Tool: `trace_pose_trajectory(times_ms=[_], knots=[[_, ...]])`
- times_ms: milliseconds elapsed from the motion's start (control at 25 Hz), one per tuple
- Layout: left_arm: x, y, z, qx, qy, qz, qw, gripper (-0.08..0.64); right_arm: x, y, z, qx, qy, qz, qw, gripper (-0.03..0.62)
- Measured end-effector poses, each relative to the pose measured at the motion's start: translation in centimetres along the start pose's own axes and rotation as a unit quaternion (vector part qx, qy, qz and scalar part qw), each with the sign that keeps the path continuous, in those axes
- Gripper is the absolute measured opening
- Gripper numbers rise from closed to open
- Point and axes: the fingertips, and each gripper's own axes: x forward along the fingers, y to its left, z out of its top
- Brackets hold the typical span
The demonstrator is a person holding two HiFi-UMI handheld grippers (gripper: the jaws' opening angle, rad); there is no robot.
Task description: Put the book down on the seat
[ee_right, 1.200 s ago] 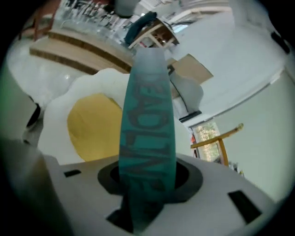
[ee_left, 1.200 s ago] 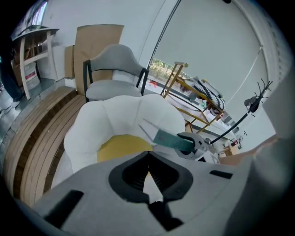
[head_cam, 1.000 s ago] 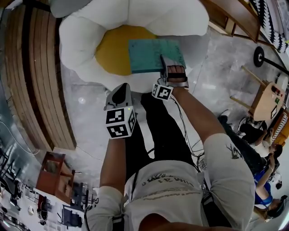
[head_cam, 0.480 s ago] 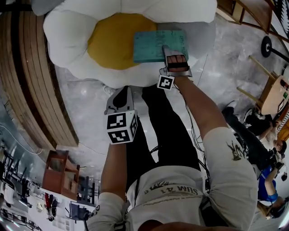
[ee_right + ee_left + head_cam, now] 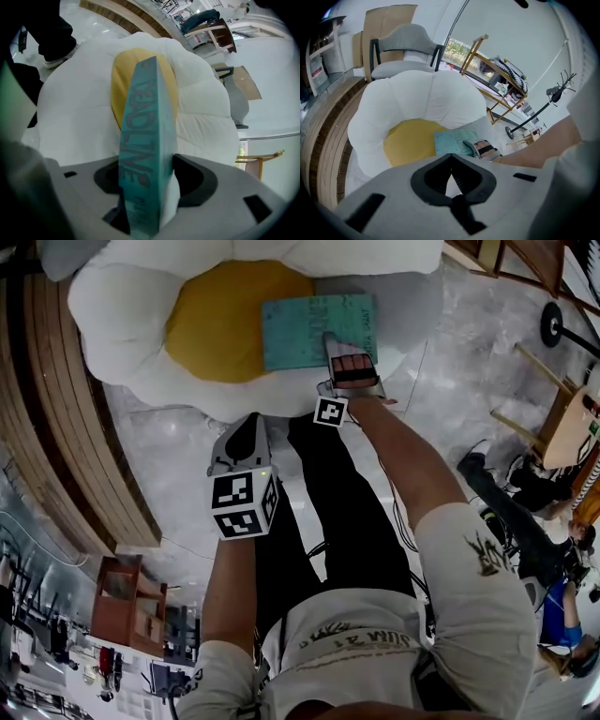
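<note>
A teal book (image 5: 305,329) lies flat on the flower-shaped seat (image 5: 112,306), partly over its yellow centre (image 5: 211,320) and partly over a white petal. My right gripper (image 5: 333,345) is at the book's near edge. In the right gripper view the book (image 5: 140,140) stands edge-on between the jaws, which have just been opening; a white gap shows on its right side. The right gripper (image 5: 146,192) is open around it. My left gripper (image 5: 246,435) hangs in front of the seat over the floor, shut and holding nothing (image 5: 451,180). The left gripper view also shows the book (image 5: 454,142).
A curved wooden platform (image 5: 56,427) runs along the left. A wooden stool (image 5: 562,418) and a black stand base (image 5: 553,329) are at the right, with another person (image 5: 516,521) near them. A grey chair (image 5: 401,47) stands behind the seat. My black trouser legs (image 5: 319,502) are below.
The right gripper has come down with the book, which now rests on the seat. The left gripper has sunk a little in front of the seat.
</note>
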Motion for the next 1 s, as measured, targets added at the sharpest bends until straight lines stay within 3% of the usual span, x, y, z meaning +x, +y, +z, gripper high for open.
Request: trace_pose_trajectory(times_ms=[120,360,480,600,680,880,920,960,1000], knots=[[0.1,-0.5,-0.1,0.002,0.002,-0.001,1.0000,0.018,-0.3,2.4,0.1,0.007,0.005,0.049,0.999,0.295],[0.3,-0.2,-0.6,0.002,0.007,-0.004,1.0000,0.018,-0.4,3.7,0.6,0.043,0.000,0.081,0.996,0.319],[0.3,0.1,-1.0,0.001,0.009,-0.004,0.9999,0.018,-0.7,4.5,1.8,0.090,-0.018,0.122,0.988,0.327],[0.0,-0.3,-1.0,0.006,0.009,-0.006,0.9999,0.018,-0.7,5.6,1.3,0.091,-0.004,0.154,0.984,0.330],[-0.2,-0.8,-0.7,0.011,0.007,-0.009,0.9999,0.018,-0.9,6.1,0.5,0.098,0.014,0.165,0.981,0.330],[-1.0,-1.8,0.5,0.029,-0.002,-0.013,0.9995,0.018,-2.9,4.3,-0.5,0.176,0.018,0.161,0.971,0.322],[-1.3,-1.8,0.8,0.031,-0.005,-0.012,0.9994,0.018,-3.6,3.7,-0.7,0.204,0.022,0.156,0.966,0.223],[-1.6,-1.8,1.0,0.033,-0.009,-0.011,0.9994,0.018,-4.4,3.0,-1.0,0.239,0.028,0.155,0.958,0.028],[-2.0,-1.9,1.3,0.034,-0.012,-0.011,0.9993,0.018,-5.3,2.6,-1.2,0.280,0.036,0.162,0.946,0.028]])
